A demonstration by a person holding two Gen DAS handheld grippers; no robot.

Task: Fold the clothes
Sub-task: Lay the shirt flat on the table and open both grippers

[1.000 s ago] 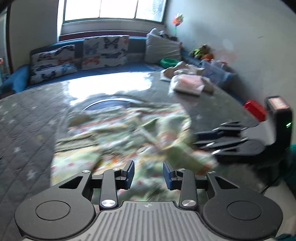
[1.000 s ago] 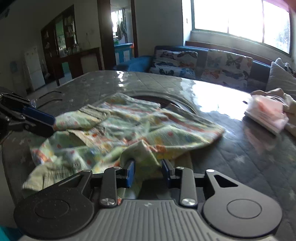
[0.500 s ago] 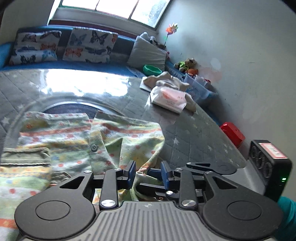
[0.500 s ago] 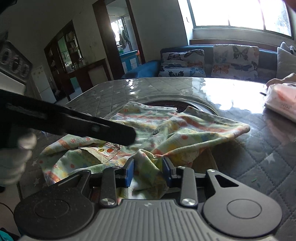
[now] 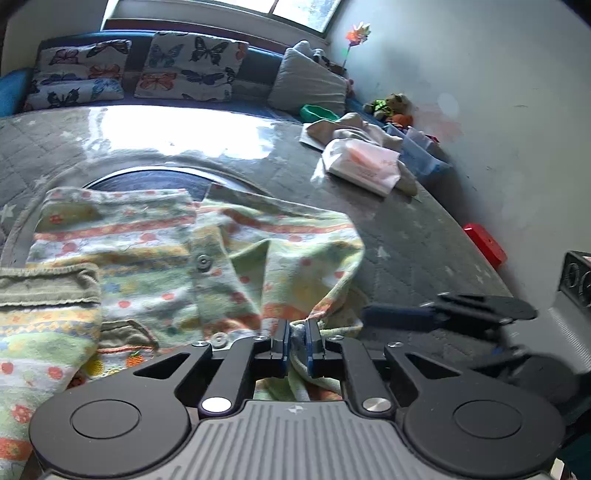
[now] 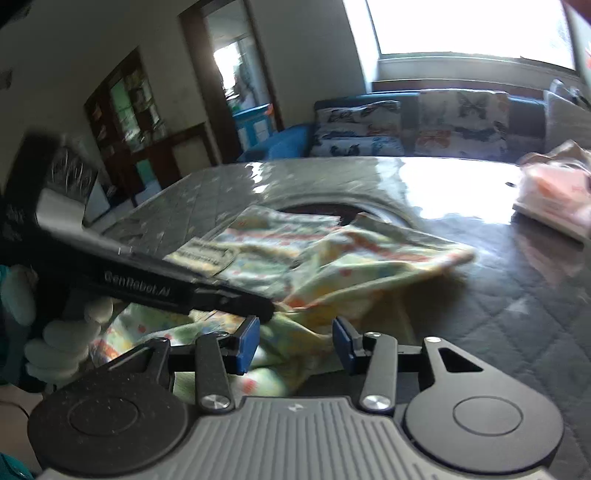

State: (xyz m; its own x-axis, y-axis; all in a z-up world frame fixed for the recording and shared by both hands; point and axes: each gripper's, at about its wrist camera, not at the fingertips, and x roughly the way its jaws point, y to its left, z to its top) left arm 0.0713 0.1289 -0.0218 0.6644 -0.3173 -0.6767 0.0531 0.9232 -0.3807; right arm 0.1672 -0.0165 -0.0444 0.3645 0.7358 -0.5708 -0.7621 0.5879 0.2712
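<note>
Home living room: blue sofa (image 5: 255, 83) with butterfly-print cushions (image 5: 192, 66) under a bright window (image 6: 469, 29), grey quilted star-pattern table cover (image 5: 406, 229), stuffed toys (image 5: 388, 105), dark wooden cabinet (image 6: 125, 110), open doorway (image 6: 236, 81).

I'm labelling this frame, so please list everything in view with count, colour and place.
garment: one, green-yellow patterned, spread on the table, its near edge pinched.
table: one, grey quilted cover.
packet: one, white-pink, far right of table.
cloths: a beige heap behind the packet.
cushions: several, butterfly print, on the blue sofa.
box: one, red, by the wall.
left hand-held gripper: black, blue pads, shut on the garment.
right hand-held gripper: black, blue pads, open over the garment.
</note>
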